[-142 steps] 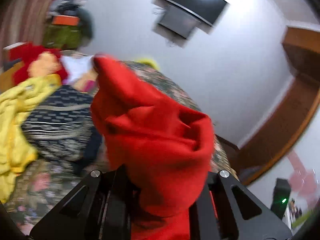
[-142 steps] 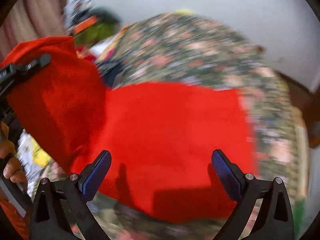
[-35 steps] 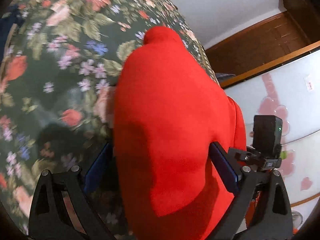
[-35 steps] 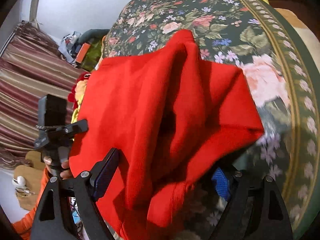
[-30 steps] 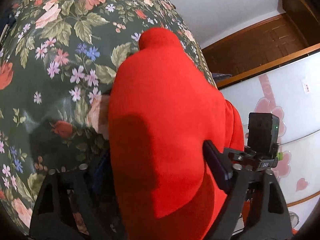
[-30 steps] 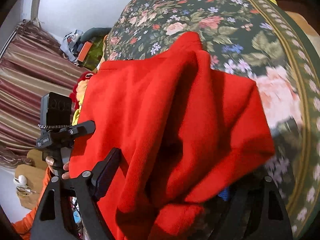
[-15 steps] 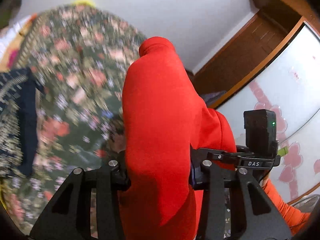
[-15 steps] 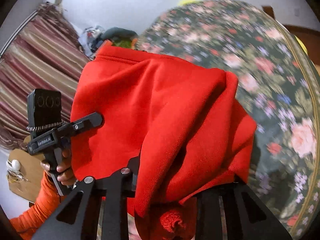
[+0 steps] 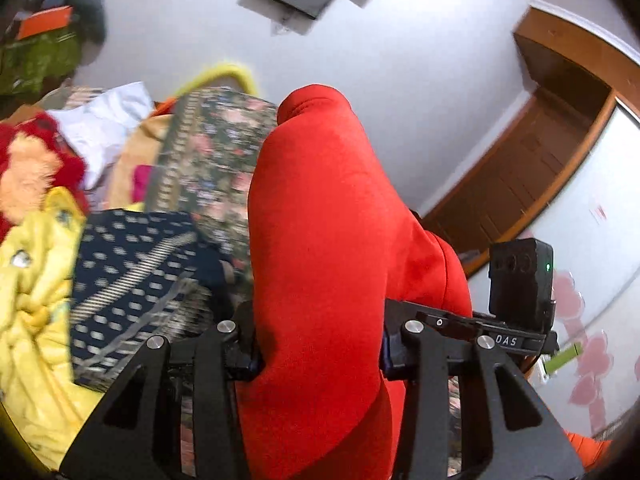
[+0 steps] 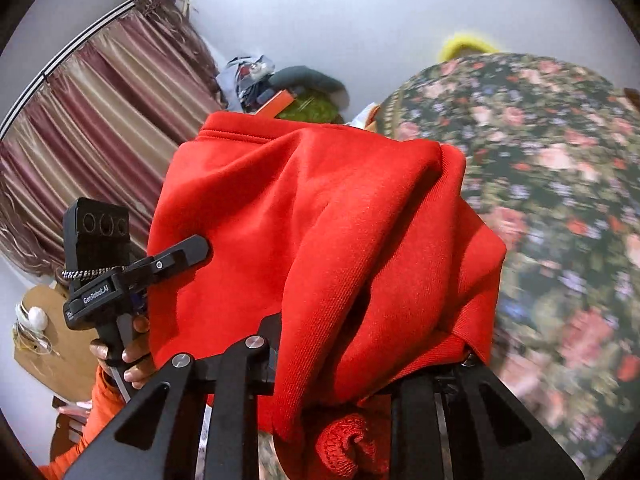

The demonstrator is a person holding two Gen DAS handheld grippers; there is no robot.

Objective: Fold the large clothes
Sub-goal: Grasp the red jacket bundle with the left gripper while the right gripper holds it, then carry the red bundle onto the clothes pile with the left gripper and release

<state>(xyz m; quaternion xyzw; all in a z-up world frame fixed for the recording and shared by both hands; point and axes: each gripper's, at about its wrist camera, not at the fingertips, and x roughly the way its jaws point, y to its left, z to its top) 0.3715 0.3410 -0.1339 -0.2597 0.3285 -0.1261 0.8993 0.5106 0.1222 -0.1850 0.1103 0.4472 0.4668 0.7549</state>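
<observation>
The bed with the dark floral cover takes the right part of the right wrist view. Its surface there is free of clothes up to its far edge, which meets the pale grey wall. In the left wrist view the near left side of the bed is crowded: a crumpled yellow garment, a dark blue cloth with a pale dotted pattern just beside it, and further back a red and orange fluffy item and a white cloth. To the right of the bed there is a brown wooden door frame, and on the left in the right wrist view a striped maroon and beige curtain.

The large red fleece garment is lifted above the bed and hangs between the two tools. It looks thick and soft, doubled into heavy folds, with a stitched hem along its upper edge and a knitted red cuff low in front of the camera.

The left hand-held gripper is clenched on a thick fold of the red garment, which rises as a rounded hump in front of it. The right hand-held gripper also grasps the garment; its jaws are closing a little more on the bunched cloth, which hides the pads. A hand in an orange sleeve carries the left tool at the garment's left edge.
</observation>
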